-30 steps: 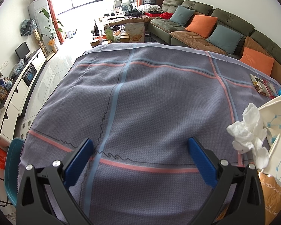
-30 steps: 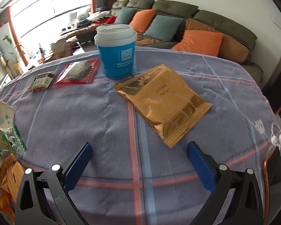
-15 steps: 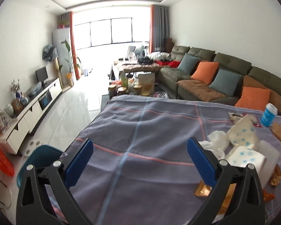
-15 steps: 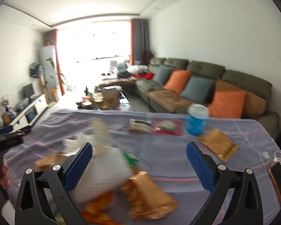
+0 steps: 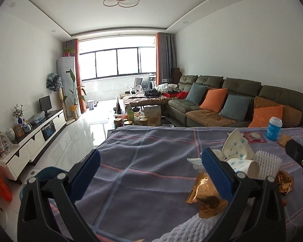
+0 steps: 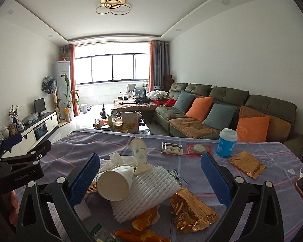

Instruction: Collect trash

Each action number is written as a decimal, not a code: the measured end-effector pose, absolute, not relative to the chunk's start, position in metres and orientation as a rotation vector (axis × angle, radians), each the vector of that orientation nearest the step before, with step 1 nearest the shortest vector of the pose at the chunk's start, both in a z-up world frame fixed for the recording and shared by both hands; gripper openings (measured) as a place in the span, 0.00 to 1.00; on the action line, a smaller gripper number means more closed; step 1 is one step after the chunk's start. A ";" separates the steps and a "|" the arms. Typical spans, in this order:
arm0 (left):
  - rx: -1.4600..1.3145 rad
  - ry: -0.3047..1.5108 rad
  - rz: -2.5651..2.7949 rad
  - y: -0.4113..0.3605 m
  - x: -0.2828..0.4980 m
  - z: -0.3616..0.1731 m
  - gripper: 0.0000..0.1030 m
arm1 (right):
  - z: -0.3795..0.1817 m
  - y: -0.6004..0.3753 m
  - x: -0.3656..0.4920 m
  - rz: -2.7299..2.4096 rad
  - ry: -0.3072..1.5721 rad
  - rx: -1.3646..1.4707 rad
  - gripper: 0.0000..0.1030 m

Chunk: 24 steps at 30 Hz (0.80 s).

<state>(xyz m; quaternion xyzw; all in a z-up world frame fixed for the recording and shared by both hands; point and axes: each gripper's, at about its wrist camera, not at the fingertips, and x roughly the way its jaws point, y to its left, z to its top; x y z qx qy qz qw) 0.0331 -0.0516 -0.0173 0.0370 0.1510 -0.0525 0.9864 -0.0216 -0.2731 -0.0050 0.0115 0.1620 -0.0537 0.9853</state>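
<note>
Both tongs — left [image 5: 151, 173], right [image 6: 150, 174] — have lifted off the table [image 6: 252, 153], spread, empty. Trash pile [image 6: 143, 189] lies heaped below the right tongs — wrapper [image 6: 246, 166] and cup [image 6: 227, 143] uncollected.

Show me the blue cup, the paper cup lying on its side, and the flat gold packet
Blue cup [image 6: 226, 146], right wrist view, on its blue wall.
Paper cup [image 6: 113, 185], right wrist view, on its open mouth.
Gold packet [image 6: 246, 164], right wrist view, on its middle.
</note>
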 end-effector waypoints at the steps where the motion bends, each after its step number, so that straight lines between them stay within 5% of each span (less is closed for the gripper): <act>1: 0.073 0.295 -0.113 -0.052 0.030 -0.017 0.97 | -0.005 -0.273 -0.022 -0.109 0.324 0.023 0.97; 24: 0.020 0.222 -0.152 -0.037 0.006 -0.008 0.97 | -0.006 -0.272 -0.031 -0.116 0.300 0.025 0.97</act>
